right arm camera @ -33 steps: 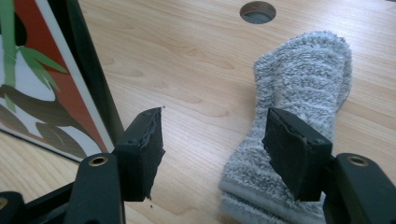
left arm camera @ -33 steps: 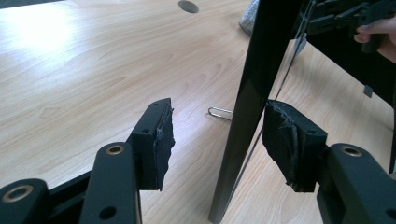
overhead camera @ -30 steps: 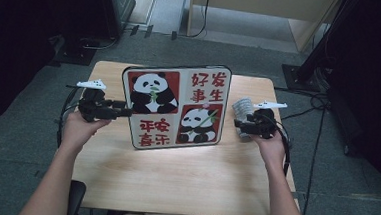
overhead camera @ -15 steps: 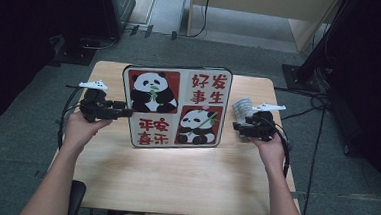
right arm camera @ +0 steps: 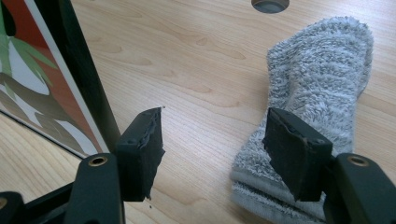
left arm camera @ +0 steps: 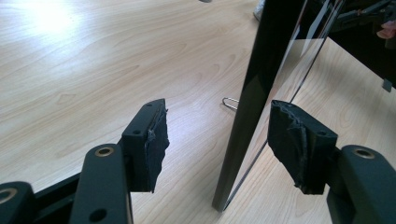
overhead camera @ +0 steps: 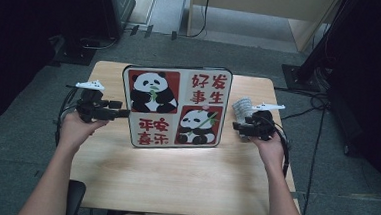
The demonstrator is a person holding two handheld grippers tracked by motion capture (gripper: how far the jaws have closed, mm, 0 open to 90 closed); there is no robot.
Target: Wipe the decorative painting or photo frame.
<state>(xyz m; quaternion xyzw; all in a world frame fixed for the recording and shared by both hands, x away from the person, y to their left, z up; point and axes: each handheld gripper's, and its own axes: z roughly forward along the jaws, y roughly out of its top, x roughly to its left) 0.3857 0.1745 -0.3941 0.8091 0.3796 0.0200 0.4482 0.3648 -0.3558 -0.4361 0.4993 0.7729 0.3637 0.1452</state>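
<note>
High view looks forward and down on the whole pale wooden bench [overhead camera: 174, 176]. Left gripper view sits close, low over the bench, facing the upright black-framed panda picture board [left arm camera: 254, 93] edge-on. Right gripper view, equally close, shares that board [right arm camera: 60, 60].

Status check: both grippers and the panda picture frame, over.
Left hand-held gripper just opened, straddling upright black-framed panda picture, not clamped. Right hand-held gripper open, nothing between its jaws; folded grey towel beside it.

Panda picture board [overhead camera: 176, 106]: black frame, red and white squares, black-and-white pandas, red characters. Towel [right arm camera: 308, 107] grey, fluffy. Worktop [overhead camera: 174, 176] light wood grain. Both grippers black.
</note>
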